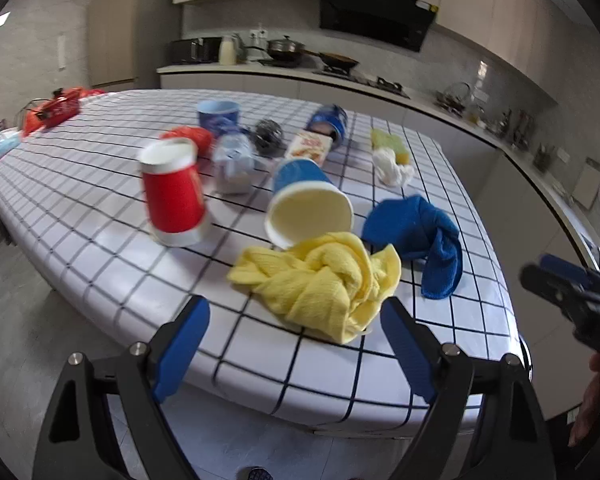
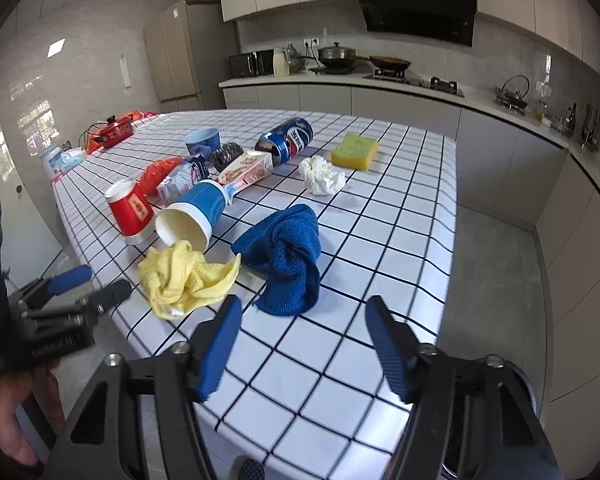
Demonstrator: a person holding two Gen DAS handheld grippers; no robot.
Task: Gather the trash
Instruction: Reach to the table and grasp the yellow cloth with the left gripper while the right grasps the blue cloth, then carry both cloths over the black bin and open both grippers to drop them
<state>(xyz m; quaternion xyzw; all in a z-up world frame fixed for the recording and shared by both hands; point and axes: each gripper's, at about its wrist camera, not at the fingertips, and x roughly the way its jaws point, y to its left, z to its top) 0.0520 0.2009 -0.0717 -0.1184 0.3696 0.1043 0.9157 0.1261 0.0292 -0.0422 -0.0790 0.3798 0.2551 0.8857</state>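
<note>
Trash lies on the checked table (image 1: 99,200) (image 2: 400,240): a red paper cup (image 1: 173,196) (image 2: 131,210) upside down, a blue paper cup (image 1: 306,204) (image 2: 193,214) on its side, a Pepsi can (image 2: 287,142) (image 1: 330,122), a snack carton (image 2: 245,170) (image 1: 310,146), a crumpled tissue (image 2: 322,176) (image 1: 392,168), a red wrapper (image 2: 157,172) and a silvery-blue wrapper (image 1: 233,162). My left gripper (image 1: 295,308) is open and empty just before a yellow cloth (image 1: 324,284) (image 2: 185,276). My right gripper (image 2: 302,310) is open and empty before a blue cloth (image 2: 287,256) (image 1: 418,232).
A yellow-green sponge (image 2: 356,150), a steel scourer (image 2: 225,154) and a blue bowl (image 2: 203,140) also sit on the table. A red appliance (image 2: 113,130) stands at its far left corner. Kitchen counters with a stove (image 2: 416,78) run behind and to the right.
</note>
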